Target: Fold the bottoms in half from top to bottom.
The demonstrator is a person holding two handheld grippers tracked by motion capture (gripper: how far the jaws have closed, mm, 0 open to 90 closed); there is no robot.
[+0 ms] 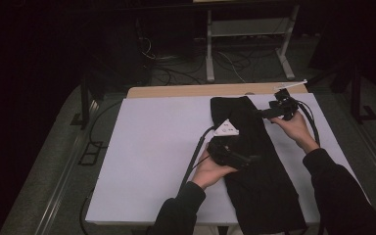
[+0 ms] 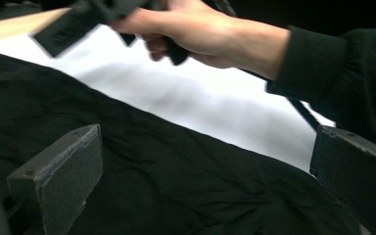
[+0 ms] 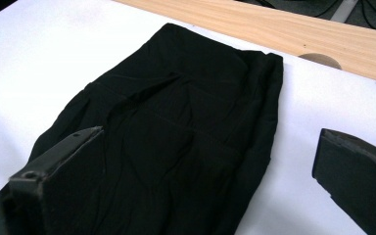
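Black garment (image 1: pixel 254 161) lies flat, centre-right; my left gripper (image 1: pixel 247 159) and right gripper (image 1: pixel 269 113) hover wide open, empty, poised to fold.

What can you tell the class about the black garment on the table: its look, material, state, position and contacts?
The black garment is a long, soft, matte piece of cloth, folded narrow and faintly creased, with a stitched seam across it. It lies flat on the white table cover, running from near the wooden far edge to the near edge, where it overhangs. Both grippers hover open above it; no jaw grips it.
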